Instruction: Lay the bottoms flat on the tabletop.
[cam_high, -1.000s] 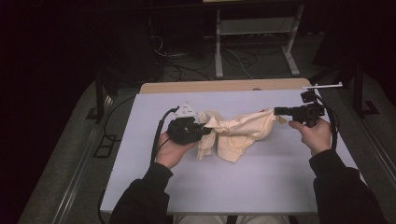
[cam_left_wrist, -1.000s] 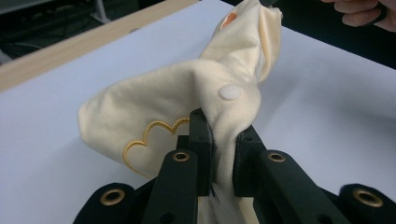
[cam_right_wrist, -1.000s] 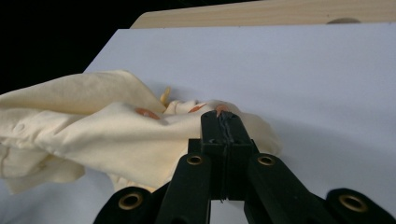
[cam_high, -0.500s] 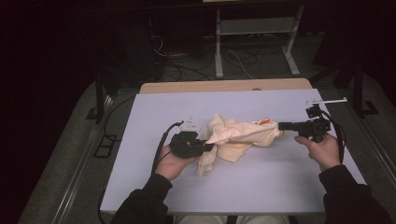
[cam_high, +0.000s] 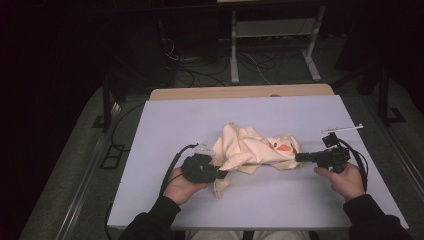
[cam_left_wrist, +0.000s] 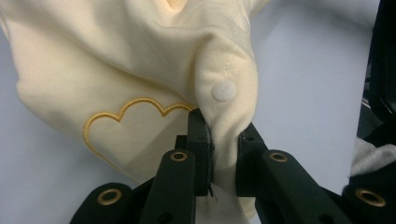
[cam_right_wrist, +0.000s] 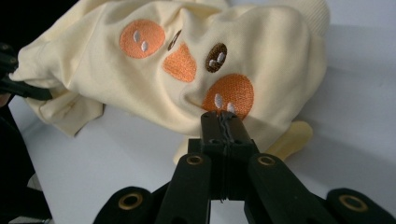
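- High view: a pale yellow garment (cam_high: 252, 150) lies crumpled near the middle of the white counter (cam_high: 165, 120). At the garment's left end is the left hand-held gripper (cam_high: 220, 173), held by the person's left hand (cam_high: 181, 186); a black cable (cam_high: 172, 165) loops from it away from the garment. At the garment's right end is the right hand-held gripper (cam_high: 298, 157), held by the right hand (cam_high: 345, 180). A small orange patch on the garment sits just beside the right gripper's tip. From this height the jaw state of either gripper is hard to make out.
- Left gripper view: the left hand-held gripper (cam_left_wrist: 224, 149) has its two black jaws clamped on a fold of the garment (cam_left_wrist: 116, 70), with cloth bunched between them. A round white snap (cam_left_wrist: 224, 91) sits on the fold just above the jaws, and a yellow embroidered scalloped outline (cam_left_wrist: 135, 112) lies to the left of the snap.
- Right gripper view: the right hand-held gripper (cam_right_wrist: 225, 122) has its jaws pressed together on the near edge of the garment (cam_right_wrist: 280, 56), right below an orange embroidered circle (cam_right_wrist: 229, 95). Above that circle are a brown eye, an orange beak shape and a second orange circle (cam_right_wrist: 142, 38), a stitched face.
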